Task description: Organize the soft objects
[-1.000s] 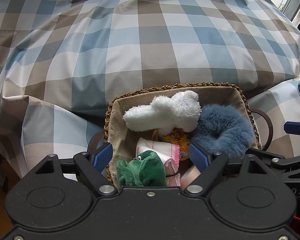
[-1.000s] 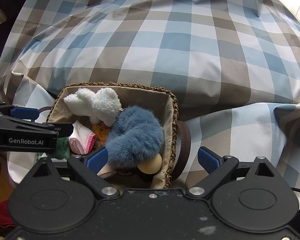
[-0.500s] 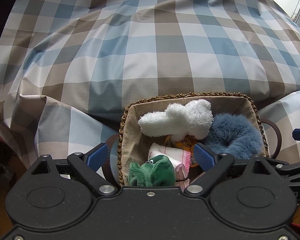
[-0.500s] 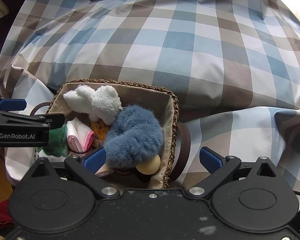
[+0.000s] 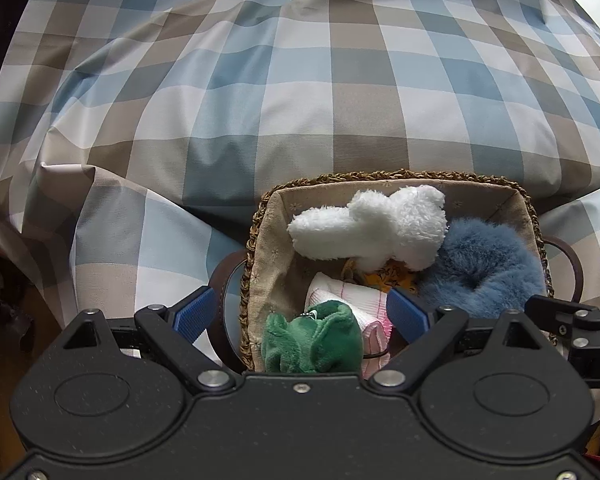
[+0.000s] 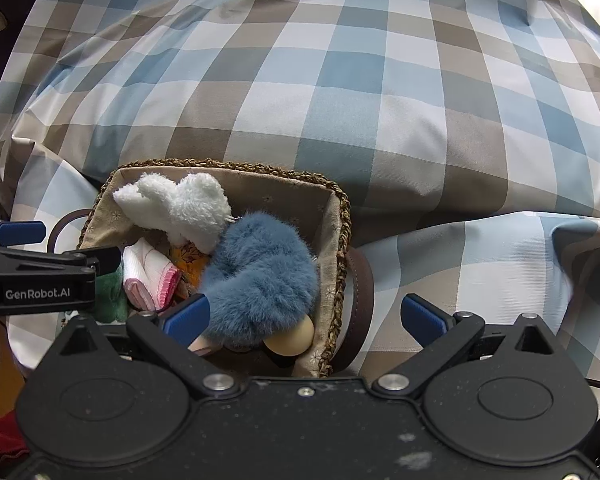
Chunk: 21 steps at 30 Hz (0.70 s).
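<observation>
1. The green plush (image 5: 312, 340) sits in the near left corner of the basket (image 5: 260, 216), directly below my left gripper (image 5: 298, 314) and between its fingers, no pad pressing it.
2. Its bulk runs roughly across the gap.
3. My left gripper stands wide; my right gripper (image 6: 306, 314) is opening, already wide, straddling the basket's right wall with the blue fluffy scrunchie (image 6: 260, 276) beside its left finger.
4. So the left hand is nearer the green plush.
5. The basket rests on the checked bedding (image 5: 300, 92).
</observation>
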{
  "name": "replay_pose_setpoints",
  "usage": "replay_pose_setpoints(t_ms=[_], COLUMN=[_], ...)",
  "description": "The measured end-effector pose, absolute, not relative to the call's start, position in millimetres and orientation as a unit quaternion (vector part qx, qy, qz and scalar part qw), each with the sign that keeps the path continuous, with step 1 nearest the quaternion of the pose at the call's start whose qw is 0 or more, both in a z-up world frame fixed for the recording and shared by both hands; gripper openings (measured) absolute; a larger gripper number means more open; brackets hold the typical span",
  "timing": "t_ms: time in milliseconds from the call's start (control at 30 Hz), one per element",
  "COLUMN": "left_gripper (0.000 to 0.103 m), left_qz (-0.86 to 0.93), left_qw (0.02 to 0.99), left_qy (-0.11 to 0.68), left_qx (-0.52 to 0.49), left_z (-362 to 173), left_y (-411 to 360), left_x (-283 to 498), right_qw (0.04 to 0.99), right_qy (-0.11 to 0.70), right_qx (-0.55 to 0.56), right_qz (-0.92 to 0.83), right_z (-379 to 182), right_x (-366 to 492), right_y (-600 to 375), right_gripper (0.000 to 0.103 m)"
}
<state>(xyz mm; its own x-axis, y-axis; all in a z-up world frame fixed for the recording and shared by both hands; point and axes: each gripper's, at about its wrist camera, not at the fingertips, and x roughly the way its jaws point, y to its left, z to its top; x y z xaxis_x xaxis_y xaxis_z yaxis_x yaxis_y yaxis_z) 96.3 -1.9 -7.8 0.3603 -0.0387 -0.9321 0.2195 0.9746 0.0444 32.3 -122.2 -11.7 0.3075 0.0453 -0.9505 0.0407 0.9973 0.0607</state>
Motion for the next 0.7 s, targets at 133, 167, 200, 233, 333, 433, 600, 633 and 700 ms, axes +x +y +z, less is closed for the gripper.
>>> replay_pose_setpoints(t_ms=[133, 167, 200, 233, 333, 433, 600, 633, 700], left_gripper=[0.089, 0.089, 0.089, 0.089, 0.089, 0.089, 0.089, 0.089, 0.089], left_qz=[-0.071, -0.069, -0.068, -0.066, -0.065, -0.064, -0.065, -0.065, -0.065], left_qw=[0.819, 0.819, 0.82, 0.82, 0.82, 0.82, 0.817, 0.817, 0.816], left_qy=[0.564, 0.564, 0.564, 0.564, 0.564, 0.565, 0.568, 0.568, 0.57], left_qx=[0.074, 0.073, 0.073, 0.072, 0.071, 0.072, 0.074, 0.074, 0.073], left_z=[-9.4, -9.6, -9.6, -9.5, -9.2, -9.5, -10.7, -11.0, -11.8], left_y=[-0.6, -0.5, -0.4, -0.5, -0.5, -0.8, -1.4, -1.3, -1.1], left_x=[97.6, 97.7, 97.6, 97.4, 97.2, 97.1, 97.1, 97.2, 97.2], right_qw=[0.804, 0.804, 0.804, 0.803, 0.803, 0.802, 0.801, 0.8, 0.8], right_qy=[0.593, 0.594, 0.594, 0.595, 0.595, 0.596, 0.599, 0.599, 0.599], right_qx=[0.032, 0.031, 0.03, 0.028, 0.028, 0.028, 0.028, 0.028, 0.029], right_qz=[0.003, 0.003, 0.003, 0.003, 0.003, 0.004, 0.006, 0.006, 0.006], right_z=[-14.3, -14.6, -14.6, -14.7, -14.6, -14.7, -16.0, -16.0, -16.2], right_x=[34.3, 34.4, 34.6, 34.9, 35.8, 36.2, 37.2, 37.3, 37.5], right_y=[-123.1, -123.1, -123.2, -123.5, -124.5, -124.6, -122.8, -122.7, -122.8], right_gripper=[0.102, 0.102, 0.102, 0.102, 0.102, 0.102, 0.102, 0.102, 0.102])
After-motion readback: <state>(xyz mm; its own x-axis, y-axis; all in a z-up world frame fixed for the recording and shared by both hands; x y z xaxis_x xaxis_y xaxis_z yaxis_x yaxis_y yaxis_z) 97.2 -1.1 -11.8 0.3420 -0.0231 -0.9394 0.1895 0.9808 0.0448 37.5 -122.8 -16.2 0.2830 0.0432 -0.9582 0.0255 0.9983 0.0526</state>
